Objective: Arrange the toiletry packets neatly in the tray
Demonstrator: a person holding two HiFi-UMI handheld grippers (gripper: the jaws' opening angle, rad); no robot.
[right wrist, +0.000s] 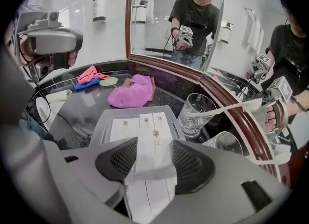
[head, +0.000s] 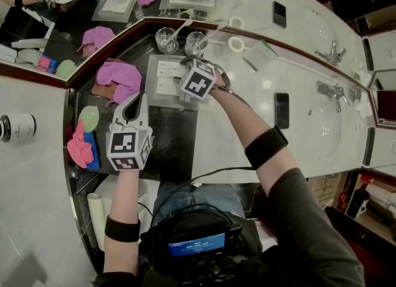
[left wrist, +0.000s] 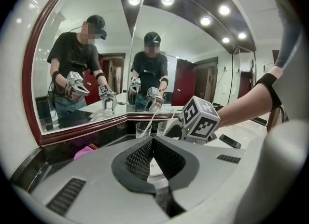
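Placing step: I am holding the right gripper (right wrist: 153, 162) over the tray (right wrist: 102, 127), fingers clamped on a white packet (right wrist: 152, 141) above the laid row (right wrist: 123, 130). Left gripper (left wrist: 152, 143) idling at the tray's 7 o'clock, fingers together, empty. Next likely needs lowering it parallel, then releasing

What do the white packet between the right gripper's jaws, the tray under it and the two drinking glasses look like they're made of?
Packet: likely thin paper or paper-like film, matte; opaque white, printed, no shine.
Tray: probably grey plastic or resin, satin; even colour, soft sheen.
Glasses: clear glass, glossy; see-through with bright glints.
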